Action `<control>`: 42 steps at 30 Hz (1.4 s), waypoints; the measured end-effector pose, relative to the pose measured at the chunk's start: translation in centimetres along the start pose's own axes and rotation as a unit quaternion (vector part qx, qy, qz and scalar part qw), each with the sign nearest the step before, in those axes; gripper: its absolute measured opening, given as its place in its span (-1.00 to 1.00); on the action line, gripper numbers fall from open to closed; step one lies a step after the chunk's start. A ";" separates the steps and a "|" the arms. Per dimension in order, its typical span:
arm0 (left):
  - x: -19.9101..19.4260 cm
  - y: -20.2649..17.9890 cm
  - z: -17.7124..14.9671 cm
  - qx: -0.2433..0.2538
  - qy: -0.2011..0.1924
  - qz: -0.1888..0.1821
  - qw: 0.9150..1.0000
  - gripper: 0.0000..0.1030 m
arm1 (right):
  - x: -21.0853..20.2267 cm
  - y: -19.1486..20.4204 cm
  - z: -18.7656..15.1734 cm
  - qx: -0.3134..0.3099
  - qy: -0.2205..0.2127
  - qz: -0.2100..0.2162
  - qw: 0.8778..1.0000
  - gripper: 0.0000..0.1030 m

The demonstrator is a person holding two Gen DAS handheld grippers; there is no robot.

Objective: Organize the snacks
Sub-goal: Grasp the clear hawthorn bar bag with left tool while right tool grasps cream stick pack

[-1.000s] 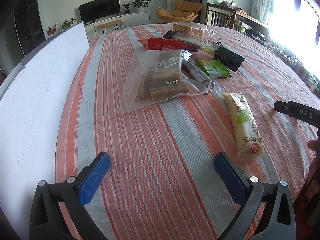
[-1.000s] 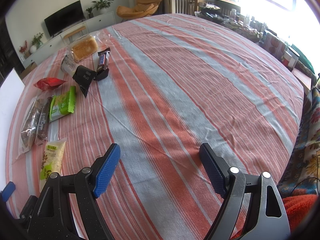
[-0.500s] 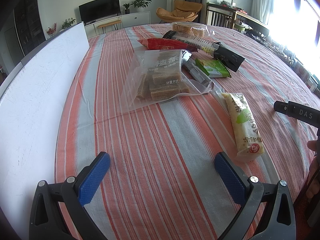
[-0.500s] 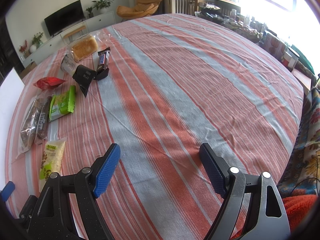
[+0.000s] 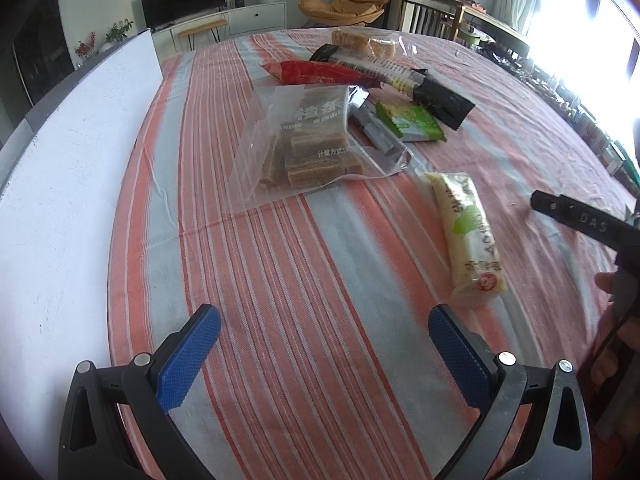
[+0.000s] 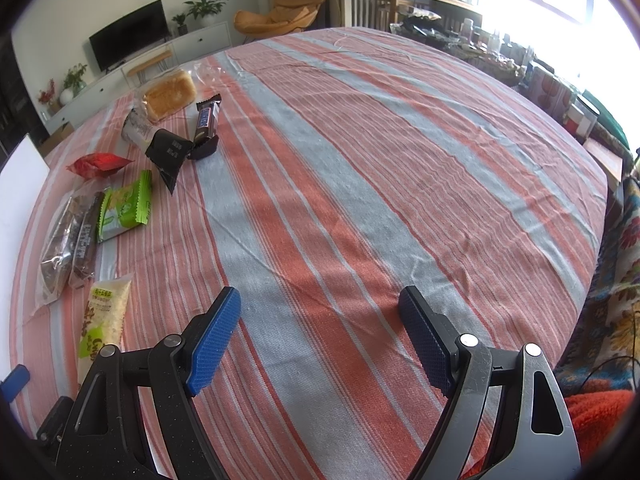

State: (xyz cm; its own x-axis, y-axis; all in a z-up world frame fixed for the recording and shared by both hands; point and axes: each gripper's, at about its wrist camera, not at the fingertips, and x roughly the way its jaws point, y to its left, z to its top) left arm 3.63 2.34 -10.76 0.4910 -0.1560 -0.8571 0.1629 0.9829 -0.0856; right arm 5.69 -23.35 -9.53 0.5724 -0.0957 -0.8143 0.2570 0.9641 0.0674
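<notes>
Several snacks lie in a loose cluster on your striped tabletop (image 5: pixel 280 280), toward its left half as your right claw's camera sees it. Nearest your left claw (image 5: pixel 324 344) is a long cream-coloured packet (image 5: pixel 468 236) with a green leaf mark and a red round logo at its near end; it lies flat, just beyond and to the right of your right-hand pad. Farther back sits a clear plastic bag of brown square cakes (image 5: pixel 308 148), printed with white characters, its loose transparent edge spread over the cloth. Beside it to the right is a green wrapped snack (image 5: pixel 412 122) with crimped ends, and between the two a dark, narrow packet partly under the clear bag. Behind them lie a red packet (image 5: pixel 316 74), a long black-and-white packet (image 5: pixel 400 76) and a bagged loaf of bread (image 6: pixel 170 94). From the right camera you can also see a dark chocolate bar (image 6: pixel 207 120) with its end propped on a small black piece.

Your left claw is spread wide over bare cloth, pinching nothing. Your right claw (image 6: pixel 320 332) is likewise spread wide over bare stripes, well apart from the snacks. A white board (image 5: pixel 60 200) stands along the tabletop's left edge.
</notes>
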 end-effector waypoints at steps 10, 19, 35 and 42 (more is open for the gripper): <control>-4.0 3.6 6.7 -0.031 -0.043 -0.006 0.999 0.99 | 0.0 -0.3 0.0 0.002 -0.001 0.002 1.000 0.62; 5.5 2.0 13.4 -0.015 0.040 0.004 0.999 0.98 | -0.1 -0.4 0.1 0.005 -0.001 0.006 1.000 0.62; 0.7 2.3 8.5 -0.025 -0.003 0.005 1.000 -0.09 | -2.4 2.6 -1.2 0.015 0.042 0.208 0.977 0.64; -6.2 2.7 5.7 -0.048 -0.062 -0.016 0.997 -0.09 | -1.0 12.4 -1.7 -0.110 0.088 0.116 0.983 0.58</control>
State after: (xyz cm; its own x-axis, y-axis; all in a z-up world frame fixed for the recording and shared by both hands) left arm 5.90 5.36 -2.76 0.5903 -0.1926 -0.7839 0.1011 0.9811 -0.1649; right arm 6.96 -10.87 -8.90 0.4470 0.1581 -0.8804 -0.0497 0.9871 0.1520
